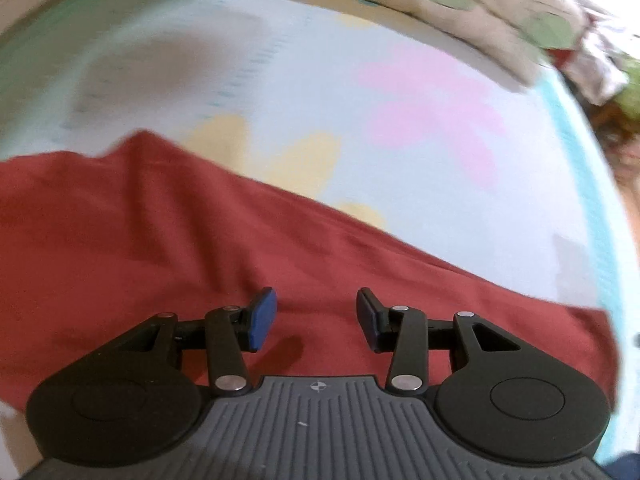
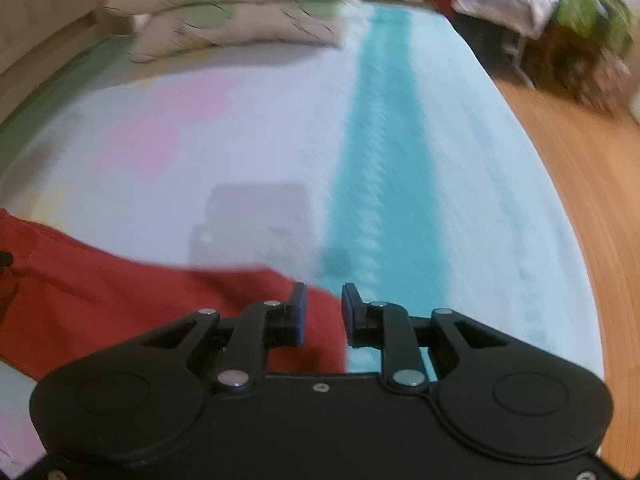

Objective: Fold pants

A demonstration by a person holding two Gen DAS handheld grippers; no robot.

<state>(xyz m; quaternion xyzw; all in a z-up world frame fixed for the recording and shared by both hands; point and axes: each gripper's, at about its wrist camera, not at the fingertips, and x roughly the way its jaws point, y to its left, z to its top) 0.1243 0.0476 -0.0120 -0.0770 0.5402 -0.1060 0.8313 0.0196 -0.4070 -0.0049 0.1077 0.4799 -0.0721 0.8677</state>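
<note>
- The red pants (image 1: 168, 240) lie spread flat on a pale bed sheet (image 1: 360, 100) with pink and yellow shapes.
- The left gripper (image 1: 316, 316) is above the red cloth; its jaws are spread and pinch nothing.
- The right gripper (image 2: 323, 314) is over the pants' edge (image 2: 312, 320), beside a turquoise stripe (image 2: 384, 160); its jaws are apart and hold nothing.
- Pillows (image 2: 232, 8) are stacked at the far end.

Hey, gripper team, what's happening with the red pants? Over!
Left gripper open above red pants. Right gripper open at their edge. Pants spread on bedsheet. Nothing blocking.
</note>
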